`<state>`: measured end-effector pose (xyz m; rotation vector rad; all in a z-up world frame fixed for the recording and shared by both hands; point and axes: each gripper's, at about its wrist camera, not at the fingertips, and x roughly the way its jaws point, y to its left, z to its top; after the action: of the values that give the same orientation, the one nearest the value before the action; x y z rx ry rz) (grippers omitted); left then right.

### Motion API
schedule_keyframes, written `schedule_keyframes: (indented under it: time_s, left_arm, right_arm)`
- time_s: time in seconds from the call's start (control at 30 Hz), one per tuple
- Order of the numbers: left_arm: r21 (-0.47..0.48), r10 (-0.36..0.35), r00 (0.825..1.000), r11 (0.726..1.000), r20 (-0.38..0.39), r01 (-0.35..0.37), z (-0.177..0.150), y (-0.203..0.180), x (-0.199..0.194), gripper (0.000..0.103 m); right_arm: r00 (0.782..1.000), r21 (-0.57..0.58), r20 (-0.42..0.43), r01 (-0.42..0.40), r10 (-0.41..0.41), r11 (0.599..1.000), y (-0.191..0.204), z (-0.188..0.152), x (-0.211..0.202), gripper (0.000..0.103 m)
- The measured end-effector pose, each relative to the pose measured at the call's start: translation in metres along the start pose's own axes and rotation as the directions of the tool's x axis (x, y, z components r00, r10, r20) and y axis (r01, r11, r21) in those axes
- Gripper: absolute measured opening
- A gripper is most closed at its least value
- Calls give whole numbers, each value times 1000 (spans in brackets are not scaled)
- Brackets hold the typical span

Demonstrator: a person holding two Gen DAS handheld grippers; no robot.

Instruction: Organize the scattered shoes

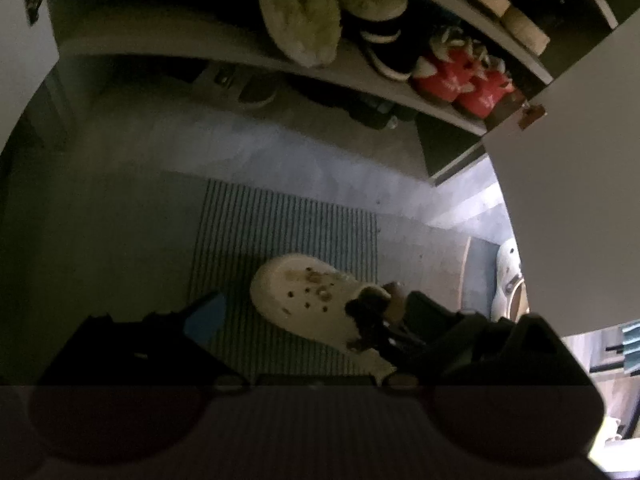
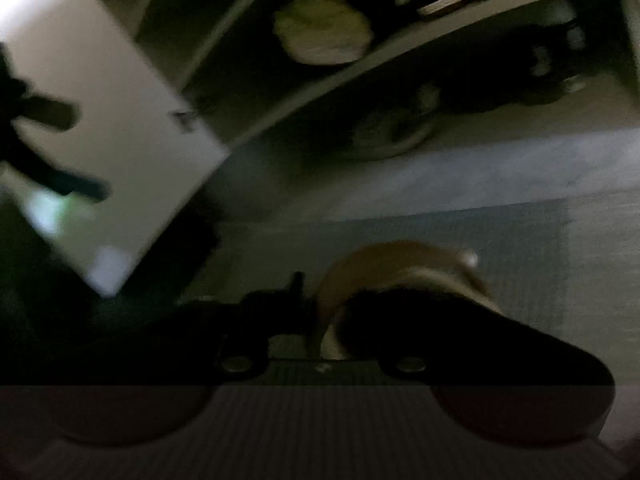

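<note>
Spread wide, the jaws of the left gripper (image 1: 308, 300) point steeply down at a white clog (image 1: 304, 292). Its blue-padded left finger stands clear of the clog's side, and its dark right finger is at the clog's fur-lined heel opening; whether that finger touches the clog cannot be told. The right gripper (image 2: 340, 292) also has its jaws apart, with the brown heel strap (image 2: 400, 256) of a white clog between them; the right wrist view is too blurred to show whether either pad touches the strap. Ahead of both grippers stands an open shoe cabinet (image 1: 240, 56) with pale shelves, its white door (image 1: 580, 160) swung out at the right of the left wrist view. Grey floor (image 1: 240, 148) runs in front of the cabinet. On the floor lies a striped mat (image 1: 248, 232), and the white clog rests near its right edge, toe towards the cabinet, small charms dotted over its top. A second white clog (image 1: 507, 268) lies beyond the mat's right edge, partly hidden by the door. On the cabinet's lower shelf a pair of fuzzy green slippers (image 1: 300, 20) hangs over the front edge, dark sneakers (image 1: 384, 52) with white soles sit beside them, and a pair of red sneakers (image 1: 460, 84) sits at the right end. Below that shelf, a grey shoe (image 1: 248, 92) rests in the cabinet's bottom.
</note>
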<state>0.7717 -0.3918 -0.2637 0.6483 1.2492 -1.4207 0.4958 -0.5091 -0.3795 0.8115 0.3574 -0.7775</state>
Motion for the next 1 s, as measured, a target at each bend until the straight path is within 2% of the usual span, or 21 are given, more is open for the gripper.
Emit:
schedule_keyframes:
  time_s: [0.03,0.07,0.13,0.23,0.33,0.43,0.47,0.5,0.53,0.57,0.6,0.63,0.7,0.73,0.77,0.8,0.87,0.93,1.0]
  left_arm:
    - [2,-3,1000,1000,0,3,-2,0,-1,98]
    - [4,-5,1000,1000,-1,5,-3,0,-1,98]
    - [9,-8,1000,1000,-2,8,-5,0,-2,98]
    - [17,1,1000,1000,-5,-1,-8,3,-2,98]
    - [12,24,1000,1000,-5,-24,-6,9,0,98]
    - [5,22,1000,1000,3,-22,-2,11,-1,98]
    - [3,20,1000,1000,7,-20,-1,12,-2,98]
    - [2,17,1000,1000,10,-17,0,12,-2,98]
    - [5,12,1000,1000,13,-12,2,11,-3,98]
    - [10,8,1000,1000,16,-9,2,10,-3,98]
    - [16,7,1000,1000,18,-7,2,8,-2,98]
    - [21,5,1000,1000,18,-6,2,7,-1,98]
    - [36,14,1000,999,11,-14,1,5,4,98]
    - [45,18,1000,999,7,-18,0,4,7,98]
    - [55,19,1000,998,5,-20,0,3,8,98]
    - [65,21,1000,998,4,-21,-1,2,9,98]
    - [80,23,1000,997,-1,-23,-3,1,12,98]
    - [71,24,1000,997,-9,-24,-5,5,13,98]
    - [48,36,999,998,-27,-35,-8,12,16,98]
  right_arm:
    - [1000,-4,-13,28,-28,1000,1,-3,1,86]
    - [997,-8,-43,63,-64,998,2,-10,0,90]
    - [992,-36,-52,116,-118,993,5,-23,-7,91]
    - [988,-63,6,155,-155,986,11,-39,-35,91]
    - [969,45,90,225,-228,973,0,-57,-79,91]
    - [913,209,158,341,-376,916,-13,-79,-135,91]
    - [874,254,177,404,-453,879,-15,-86,-157,91]
    - [821,288,190,477,-538,830,-17,-95,-180,91]
    - [780,300,193,531,-595,793,-18,-100,-193,91]
    - [714,315,188,606,-674,730,-25,-102,-206,91]
    - [624,334,178,689,-761,643,-36,-103,-220,91]
    - [562,362,173,728,-809,583,-50,-103,-231,91]
    - [494,382,198,757,-847,531,-89,-100,-243,90]
    - [474,366,203,775,-857,515,-107,-98,-245,90]
    - [459,332,185,803,-869,495,-133,-94,-245,83]
    - [465,301,157,818,-871,491,-163,-87,-243,74]
    - [507,256,150,809,-849,529,-198,-75,-244,73]
    - [531,211,176,802,-829,559,-210,-66,-244,73]
    - [571,187,218,771,-791,608,-216,-55,-243,73]
